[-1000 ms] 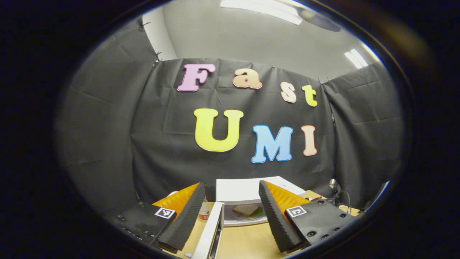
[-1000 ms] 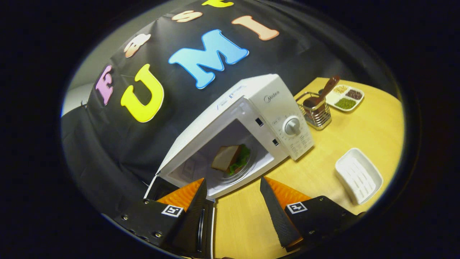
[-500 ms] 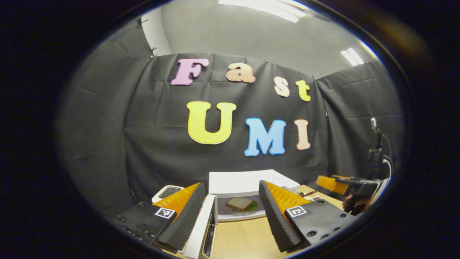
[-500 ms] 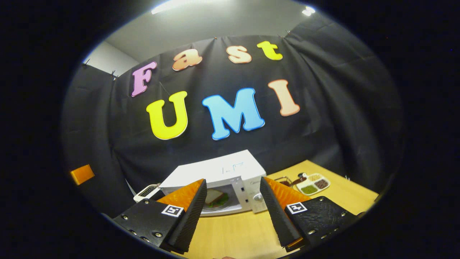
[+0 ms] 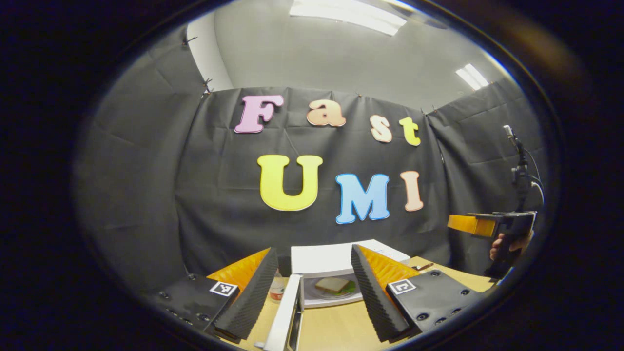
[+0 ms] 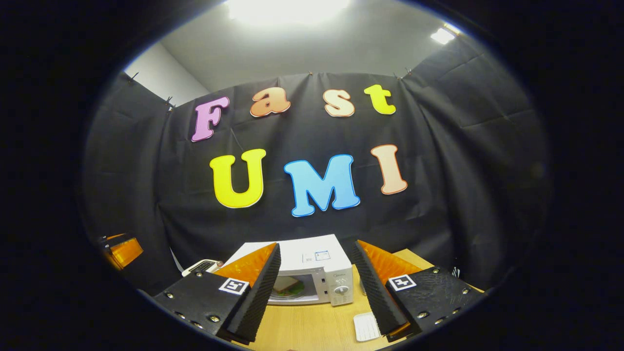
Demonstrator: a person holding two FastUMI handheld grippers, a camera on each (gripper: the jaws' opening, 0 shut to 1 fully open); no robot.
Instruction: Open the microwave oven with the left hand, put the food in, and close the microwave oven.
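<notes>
1. Fingers of the left gripper stand wide apart at the bottom of the left gripper view, holding nothing and raised above the table.
2. Fingers of the right gripper are likewise spread apart and empty at the bottom of the right gripper view.
3. Between the left gripper's fingers, farther off, sits the white microwave oven on a wooden table, in front of the black cloth wall.
4. The oven's door is swung open to the left, seen almost edge-on beside the left finger.
5. Inside the open cavity lies the sandwich, a slice of bread with green leaves under it, resting on the round glass turntable.
6. In the right gripper view the same oven appears between the fingers, its dial panel on the right and the sandwich partly hidden behind the left finger.
7. A small white ridged dish lies on the table in front of the oven, near the right finger.
8. At the far right of the left gripper view, a hand holds the other gripper up in the air, well apart from the oven.
9. A small bottle seems to stand left of the oven, though it is too small to be sure.
</notes>
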